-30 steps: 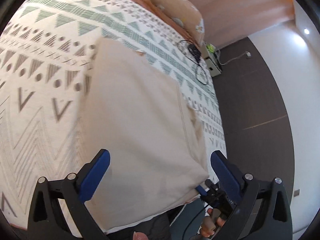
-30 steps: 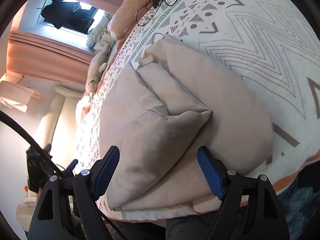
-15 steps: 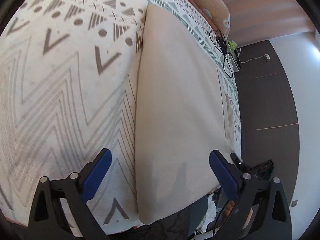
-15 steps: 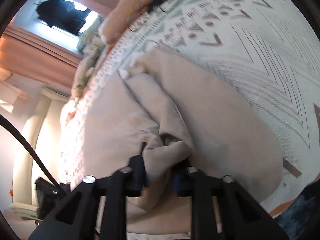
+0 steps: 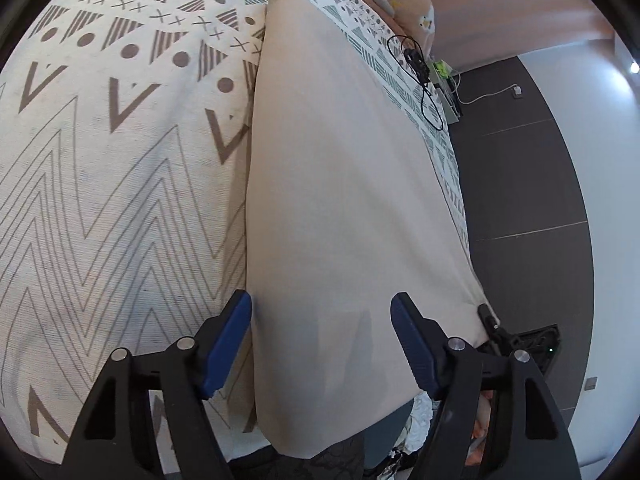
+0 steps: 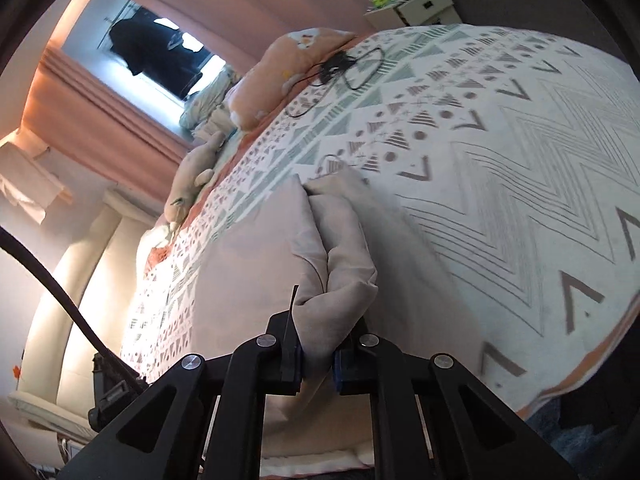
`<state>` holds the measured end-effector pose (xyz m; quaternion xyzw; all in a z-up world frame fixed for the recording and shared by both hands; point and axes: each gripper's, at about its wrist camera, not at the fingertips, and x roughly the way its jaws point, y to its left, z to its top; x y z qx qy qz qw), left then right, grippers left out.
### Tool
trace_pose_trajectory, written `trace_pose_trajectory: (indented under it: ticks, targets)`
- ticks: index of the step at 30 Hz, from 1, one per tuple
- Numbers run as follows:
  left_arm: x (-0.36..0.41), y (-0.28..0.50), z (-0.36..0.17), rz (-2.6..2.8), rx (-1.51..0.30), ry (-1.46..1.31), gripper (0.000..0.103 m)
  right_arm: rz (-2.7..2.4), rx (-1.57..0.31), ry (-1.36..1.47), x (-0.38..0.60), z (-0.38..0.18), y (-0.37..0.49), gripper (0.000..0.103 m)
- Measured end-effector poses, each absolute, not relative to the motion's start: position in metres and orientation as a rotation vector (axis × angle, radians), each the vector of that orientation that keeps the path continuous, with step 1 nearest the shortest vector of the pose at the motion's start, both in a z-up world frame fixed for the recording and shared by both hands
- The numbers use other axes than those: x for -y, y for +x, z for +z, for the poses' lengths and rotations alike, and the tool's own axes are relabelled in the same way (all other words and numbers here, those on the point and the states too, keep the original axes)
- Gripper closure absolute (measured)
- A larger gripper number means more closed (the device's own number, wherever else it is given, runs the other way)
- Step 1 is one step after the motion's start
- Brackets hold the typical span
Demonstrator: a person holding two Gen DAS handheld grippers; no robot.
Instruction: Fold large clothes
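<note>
A large beige garment (image 5: 340,184) lies folded lengthwise on a patterned bedspread (image 5: 100,184). My left gripper (image 5: 322,340) is open, its blue fingers straddling the garment's near end just above the cloth. In the right wrist view my right gripper (image 6: 318,360) is shut on a bunched fold of the beige garment (image 6: 340,272) and holds it lifted off the bed, with the rest of the cloth trailing behind toward the bed's middle.
A black cable (image 5: 420,76) lies on the bedspread near an orange pillow (image 6: 288,68). A plush toy (image 6: 192,176) lies by the curtain side. A bedside unit (image 6: 416,4) stands past the bed. Dark floor (image 5: 528,200) borders the bed's edge.
My right gripper closed on a fold of the garment and lifted it. My left gripper narrowed somewhat and shifted over the garment's near end.
</note>
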<state>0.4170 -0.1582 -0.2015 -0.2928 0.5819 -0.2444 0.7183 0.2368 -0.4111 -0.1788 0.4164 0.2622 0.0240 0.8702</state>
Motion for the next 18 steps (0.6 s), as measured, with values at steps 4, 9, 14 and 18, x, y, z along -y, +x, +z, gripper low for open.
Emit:
trace_pose_trajectory:
  ticks: [4,9,14,18]
  targets:
    - [0.169,0.416,-0.206,-0.541,-1.314,-0.616,0.030,0.014,-0.570,0.919,0.420,-0.200,0.218,0.096]
    - [0.178,0.414,-0.218,-0.502,-1.351,-0.582,0.030,-0.012,-0.595,0.990,0.420,-0.213,0.199,0.096]
    - [0.186,0.414,-0.221,-0.501,-1.358,-0.562,0.030,-0.015,-0.583,1.013,0.421,-0.210,0.184,0.096]
    - [0.191,0.417,-0.221,-0.491,-1.356,-0.538,0.030,0.028,-0.597,1.034,0.424,-0.215,0.183,0.095]
